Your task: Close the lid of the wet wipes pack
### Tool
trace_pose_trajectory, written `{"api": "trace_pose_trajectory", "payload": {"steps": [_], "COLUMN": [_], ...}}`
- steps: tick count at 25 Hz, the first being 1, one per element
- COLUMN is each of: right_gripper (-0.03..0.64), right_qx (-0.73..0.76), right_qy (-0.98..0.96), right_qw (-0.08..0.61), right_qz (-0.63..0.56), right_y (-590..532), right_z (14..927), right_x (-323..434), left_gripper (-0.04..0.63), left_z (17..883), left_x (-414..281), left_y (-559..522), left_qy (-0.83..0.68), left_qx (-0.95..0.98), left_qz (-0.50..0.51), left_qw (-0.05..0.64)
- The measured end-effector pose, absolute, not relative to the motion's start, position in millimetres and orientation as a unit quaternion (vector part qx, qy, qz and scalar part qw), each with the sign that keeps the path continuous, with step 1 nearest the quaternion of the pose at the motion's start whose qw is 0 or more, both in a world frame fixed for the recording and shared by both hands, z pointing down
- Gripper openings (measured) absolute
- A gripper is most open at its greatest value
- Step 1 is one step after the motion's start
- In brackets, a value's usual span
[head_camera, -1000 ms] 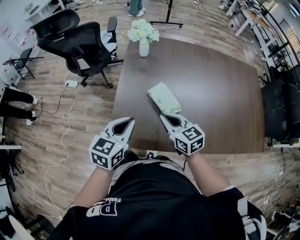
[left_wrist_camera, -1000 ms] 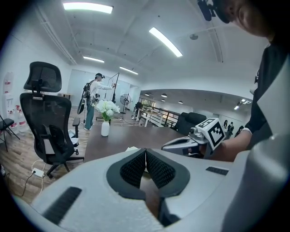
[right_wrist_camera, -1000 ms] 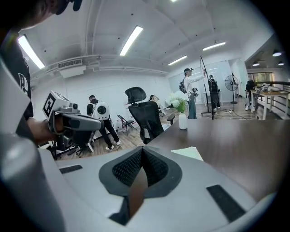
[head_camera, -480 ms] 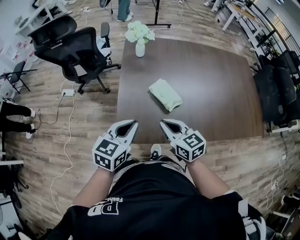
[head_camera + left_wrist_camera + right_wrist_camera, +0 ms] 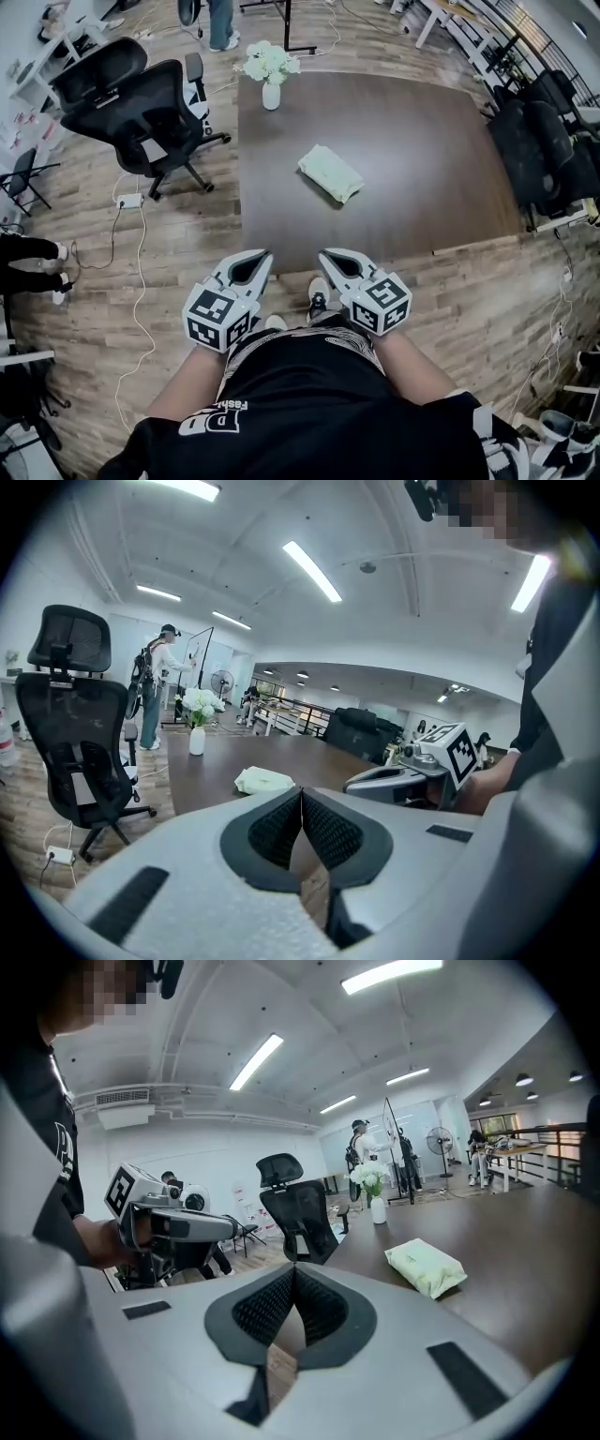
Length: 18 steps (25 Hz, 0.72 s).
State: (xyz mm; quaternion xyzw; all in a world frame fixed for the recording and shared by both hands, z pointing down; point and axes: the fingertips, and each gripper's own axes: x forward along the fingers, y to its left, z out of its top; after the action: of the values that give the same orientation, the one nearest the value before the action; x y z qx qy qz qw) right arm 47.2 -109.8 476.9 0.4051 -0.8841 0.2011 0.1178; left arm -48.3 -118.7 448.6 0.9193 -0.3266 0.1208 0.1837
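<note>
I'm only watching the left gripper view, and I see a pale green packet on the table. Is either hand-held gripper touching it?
Observer: No. The head view shows the left hand-held gripper and right hand-held gripper back by the table's near edge, well apart from the wet wipes pack.
Operator: Is the right one holding anything?
Observer: No; the right gripper view shows its jaws shut on nothing.
Operator: Anything next to the pack?
Observer: From above, it lies alone mid-table.

Held out side by side and tilted slightly downward, the left gripper and right gripper have jaws closed, empty, near the table's front edge.
</note>
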Motion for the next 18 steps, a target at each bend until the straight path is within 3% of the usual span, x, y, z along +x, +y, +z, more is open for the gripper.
{"api": "trace_pose_trajectory", "payload": {"steps": [18], "right_gripper": [0.005], "right_qx": [0.419], "right_qy": [-0.877], "right_qw": [0.122], "right_qz": [0.202], "right_y": [-75], "right_z": [465], "right_x": [60], "left_gripper": [0.020], "left_z": [443], "left_x": [-45], "left_y": [-92], "left_qy": [-0.319], "left_qx": [0.922], "left_qz": [0.125], "left_qw": [0.180]}}
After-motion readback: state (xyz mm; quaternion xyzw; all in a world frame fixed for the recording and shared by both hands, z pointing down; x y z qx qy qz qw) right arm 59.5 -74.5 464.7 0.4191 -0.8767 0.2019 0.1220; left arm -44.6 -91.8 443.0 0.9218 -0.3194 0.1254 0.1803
